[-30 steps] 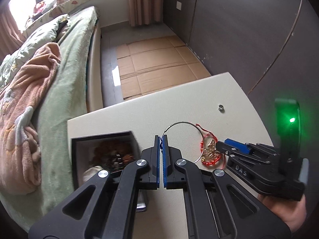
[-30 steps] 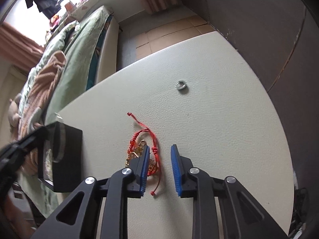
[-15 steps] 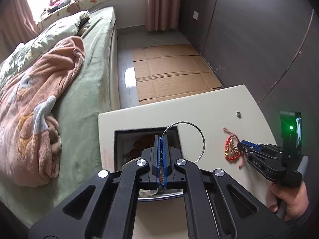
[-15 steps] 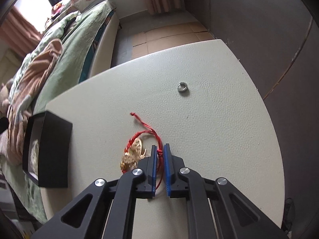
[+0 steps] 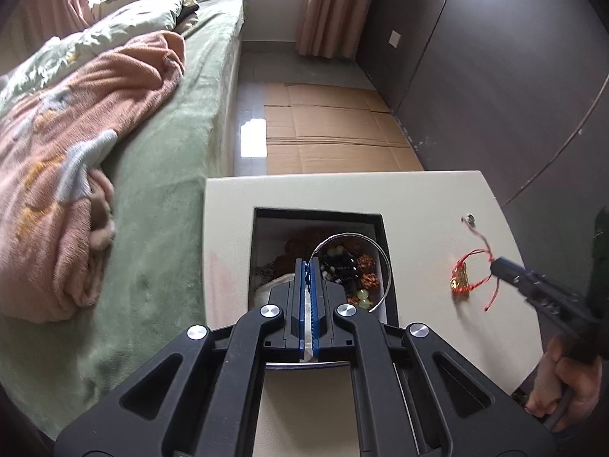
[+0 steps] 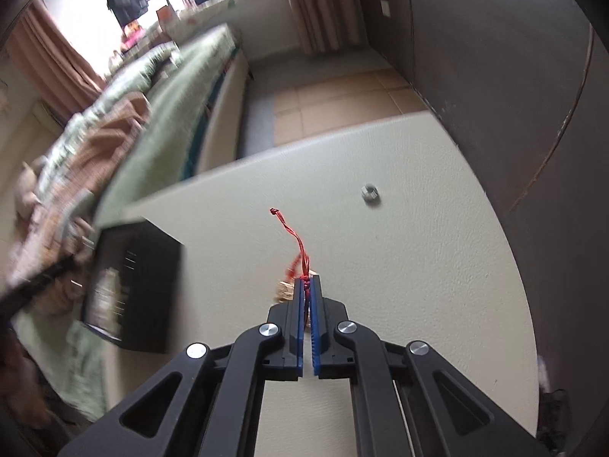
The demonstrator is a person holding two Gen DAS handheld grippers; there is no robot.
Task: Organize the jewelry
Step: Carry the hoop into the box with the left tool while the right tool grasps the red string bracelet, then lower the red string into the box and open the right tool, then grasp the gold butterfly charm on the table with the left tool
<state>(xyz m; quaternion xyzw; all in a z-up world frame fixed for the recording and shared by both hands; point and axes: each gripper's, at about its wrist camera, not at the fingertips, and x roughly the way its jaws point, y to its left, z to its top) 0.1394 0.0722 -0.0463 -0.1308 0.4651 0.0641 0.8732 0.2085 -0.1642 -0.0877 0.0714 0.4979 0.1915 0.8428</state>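
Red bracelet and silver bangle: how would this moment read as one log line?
left gripper: shut on bangle, over box | right gripper: shut on red bracelet | ring: on table

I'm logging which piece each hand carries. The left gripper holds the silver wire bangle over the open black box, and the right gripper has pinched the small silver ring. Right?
Not quite. The right gripper is shut on the red cord bracelet, as the right wrist view shows; the small silver ring lies untouched on the table. The left gripper does hold the silver wire bangle over the open black box.

both wrist views look steeply down, sharing the table (image 5: 426, 198).
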